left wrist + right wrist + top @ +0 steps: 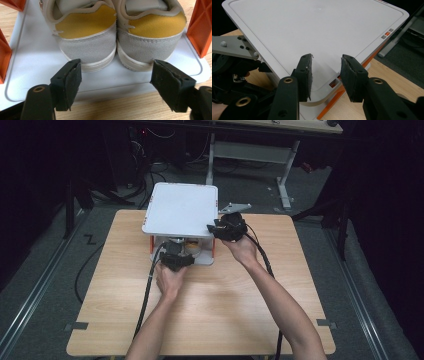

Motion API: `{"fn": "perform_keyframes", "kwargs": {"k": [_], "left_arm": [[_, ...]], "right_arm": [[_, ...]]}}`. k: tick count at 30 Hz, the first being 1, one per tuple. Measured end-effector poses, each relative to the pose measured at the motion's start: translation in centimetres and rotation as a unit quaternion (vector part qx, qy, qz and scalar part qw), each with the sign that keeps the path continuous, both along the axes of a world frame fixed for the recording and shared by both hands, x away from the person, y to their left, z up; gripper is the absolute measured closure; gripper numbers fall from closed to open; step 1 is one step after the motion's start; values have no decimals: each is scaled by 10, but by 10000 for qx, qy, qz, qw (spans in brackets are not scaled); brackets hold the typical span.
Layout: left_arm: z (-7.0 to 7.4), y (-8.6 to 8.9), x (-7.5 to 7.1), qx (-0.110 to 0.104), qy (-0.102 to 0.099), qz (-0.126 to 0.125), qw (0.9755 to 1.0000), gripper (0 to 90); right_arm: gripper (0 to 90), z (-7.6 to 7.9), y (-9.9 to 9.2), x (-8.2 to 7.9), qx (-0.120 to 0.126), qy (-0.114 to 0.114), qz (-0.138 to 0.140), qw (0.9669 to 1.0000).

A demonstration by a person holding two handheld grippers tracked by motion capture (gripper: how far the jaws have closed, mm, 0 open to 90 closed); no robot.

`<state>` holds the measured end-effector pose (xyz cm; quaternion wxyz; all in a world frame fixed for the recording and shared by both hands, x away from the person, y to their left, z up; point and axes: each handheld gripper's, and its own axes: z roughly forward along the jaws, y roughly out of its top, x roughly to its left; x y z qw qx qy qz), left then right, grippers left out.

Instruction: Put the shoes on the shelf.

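Looking down at the wooden table (210,310), you have a small 2-level rack (181,210) with white shelves and orange corner posts (200,27) standing near its far edge. On the bottom shelf (32,65) sits a pair of shoes (117,37), heels toward you, grey suede with yellow patches and pale soles, side by side and touching.

Your left gripper (116,80) points at those heels from the front of the rack. Its jaws are spread wide, 1 tip just in front of the left heel and the other just in front of the right heel; neither pad presses on a shoe.

Your right gripper (325,75) is at the top shelf's (312,30) near right corner. Its jaws stand apart above that corner, pinching nothing.
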<state>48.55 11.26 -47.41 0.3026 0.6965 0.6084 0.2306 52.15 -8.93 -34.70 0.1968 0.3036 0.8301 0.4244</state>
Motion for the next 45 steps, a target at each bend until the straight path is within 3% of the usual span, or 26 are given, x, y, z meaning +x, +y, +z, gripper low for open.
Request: {"fn": "perform_keyframes", "kwargs": {"k": [2,3,5,8,15,18,21,25,29,32,36,45], "left_arm": [[2,-1,-2,62,-16,109,9999,272],[3,1,-2,48,-50,-56,10000,273],[5,2,-2,33,-83,-142,9999,275],[7,1,-5,-23,-154,44,9999,276],[10,1,-9,24,-204,62,9998,285],[10,3,-11,246,-134,-188,9994,286],[12,6,-15,249,-107,-244,9993,287],[19,8,-21,228,-247,-317,9989,296],[25,11,-27,181,-330,-359,9986,299],[30,13,-31,279,-428,-363,9980,302],[37,18,-37,103,-534,-368,9978,303],[54,28,-52,12,-774,-426,9961,303]], "right_arm": [[614,0,0,0,0,2,0,10000],[614,0,0,0,0,4,-1,10000],[614,0,0,0,-1,5,-4,10000],[614,0,0,0,3,6,-5,10000],[614,1,1,0,-17,11,-46,10000],[613,1,1,0,-17,19,-47,10000],[598,1,1,0,12,64,-58,10000],[547,2,3,-2,13,147,-53,9999],[511,4,0,-2,199,252,-55,9995],[498,8,-4,-4,311,252,-66,9992],[494,12,-10,-7,273,229,-83,9993],[505,12,-33,-18,467,143,-166,9987]]}}
